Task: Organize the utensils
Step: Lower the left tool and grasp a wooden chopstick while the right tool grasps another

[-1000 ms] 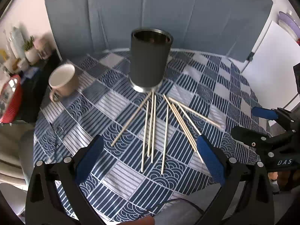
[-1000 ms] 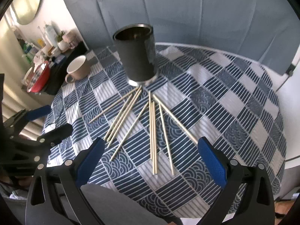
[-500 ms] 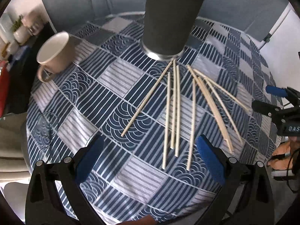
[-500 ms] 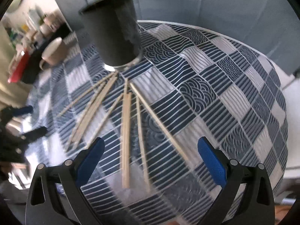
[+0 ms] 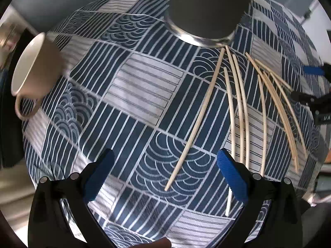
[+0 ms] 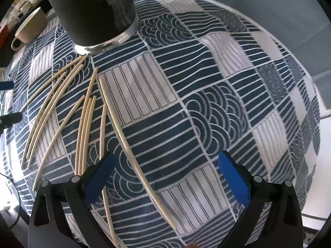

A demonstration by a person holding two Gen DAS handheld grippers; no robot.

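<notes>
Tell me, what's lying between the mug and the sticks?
Nothing. In the left wrist view, only bare patterned tablecloth stretches from the mug to the nearest stick. The dark cup stands further back, off that line.

A bunch of thin pale wooden chopsticks are lying loose and flat on the blue-and-white patterned tabletop, fanning out from the foot of the holder. Their far tips are crowding close to its base, and the near ends are spreading apart. One stick is angling off to the left of the group in the left wrist view. The holder is a tall dark cylindrical cup with a shiny metal rim at the bottom, standing upright.
</notes>
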